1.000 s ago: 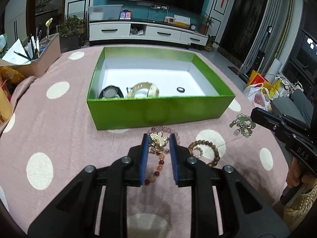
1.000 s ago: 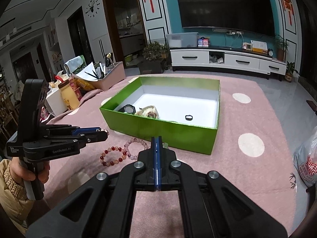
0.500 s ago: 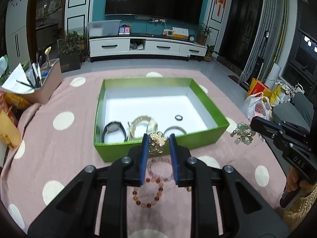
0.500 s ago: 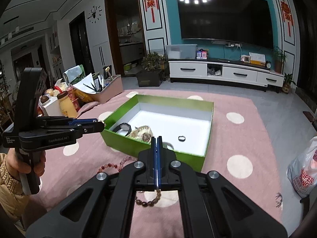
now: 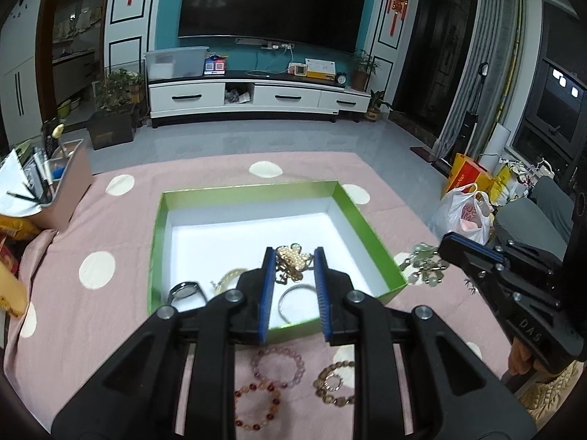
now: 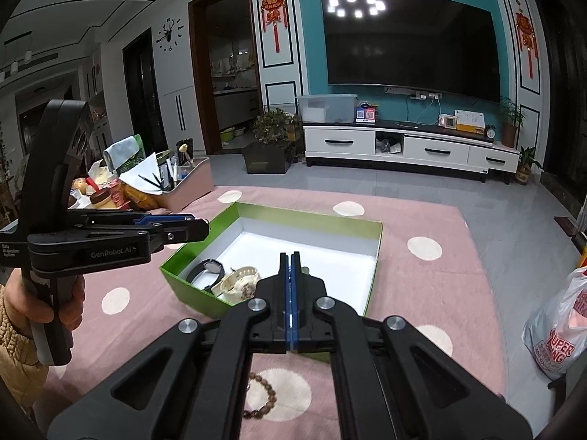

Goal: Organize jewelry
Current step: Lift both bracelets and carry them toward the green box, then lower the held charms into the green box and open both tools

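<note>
Your tabletop (image 5: pixel 110 330) wears a pink cloth with cream dots, and the green box (image 5: pixel 367 227) with a white floor sits open on it. Your left gripper (image 5: pixel 292 267) hangs above the near part of the box, and its 2 blue fingers (image 5: pixel 267 286) are set narrow, pinching a gold pearl piece (image 5: pixel 291 260) between them. Your right gripper (image 6: pixel 290 286) has its fingers (image 6: pixel 284 293) pressed flat together, and from the left camera a pale green bead piece (image 5: pixel 425 266) hangs at its tip (image 5: pixel 455 245), out past the right side of the box. Inside the box, close to the near wall, lie a black watch (image 5: pixel 186 290), a pale gold bangle (image 5: pixel 229 278) and a thin silver bangle (image 5: pixel 297 300). On the cloth in front of the box lie 3 bead bracelets: a light purple one (image 5: pixel 279 363), a red and orange one (image 5: pixel 256 405) and a brown one (image 5: pixel 334 385). They are near each other, and all 3 are outside the box.
</note>
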### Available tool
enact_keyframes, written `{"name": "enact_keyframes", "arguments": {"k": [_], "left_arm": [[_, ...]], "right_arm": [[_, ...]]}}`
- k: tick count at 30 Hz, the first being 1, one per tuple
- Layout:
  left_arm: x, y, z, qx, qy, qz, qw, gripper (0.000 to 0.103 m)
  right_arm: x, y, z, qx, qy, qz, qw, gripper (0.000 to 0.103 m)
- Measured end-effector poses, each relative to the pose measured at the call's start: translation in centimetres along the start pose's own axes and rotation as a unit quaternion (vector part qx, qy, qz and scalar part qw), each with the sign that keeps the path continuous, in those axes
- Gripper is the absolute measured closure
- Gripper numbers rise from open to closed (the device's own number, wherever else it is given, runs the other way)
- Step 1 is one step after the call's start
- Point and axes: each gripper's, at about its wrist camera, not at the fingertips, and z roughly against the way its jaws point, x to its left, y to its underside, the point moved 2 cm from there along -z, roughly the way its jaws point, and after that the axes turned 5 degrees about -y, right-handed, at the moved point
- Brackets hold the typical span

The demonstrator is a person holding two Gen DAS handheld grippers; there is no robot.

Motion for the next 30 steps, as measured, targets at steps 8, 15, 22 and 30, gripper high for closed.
{"name": "enact_keyframes", "arguments": {"k": [8, 15, 22, 30], "left_arm": [[-0.4, -2.2, -3.2, 0.022, 0.012, 0.005, 0.9997, 0.082], [-0.2, -3.0, -6.2, 0.045, 0.016, 0.021, 0.9986, 0.082], [-0.5, -2.7, -9.6, 0.072, 0.013, 0.028, 0.9970, 0.082], [-0.2, -1.6, -13.2, 0.106, -0.002, 0.030, 0.9939, 0.082]], "right_arm": [[-1.0, -0.9, -1.7, 0.007, 0.003, -0.006, 1.000, 0.103], [-2.4, -0.7, -4.0, 0.028, 0.008, -0.019, 0.999, 0.103], [-3.6, -0.2, -6.1, 0.047, 0.013, -0.032, 0.998, 0.103], [-5.0, 0.6, -8.4, 0.070, 0.019, -0.039, 0.997, 0.103]]}}
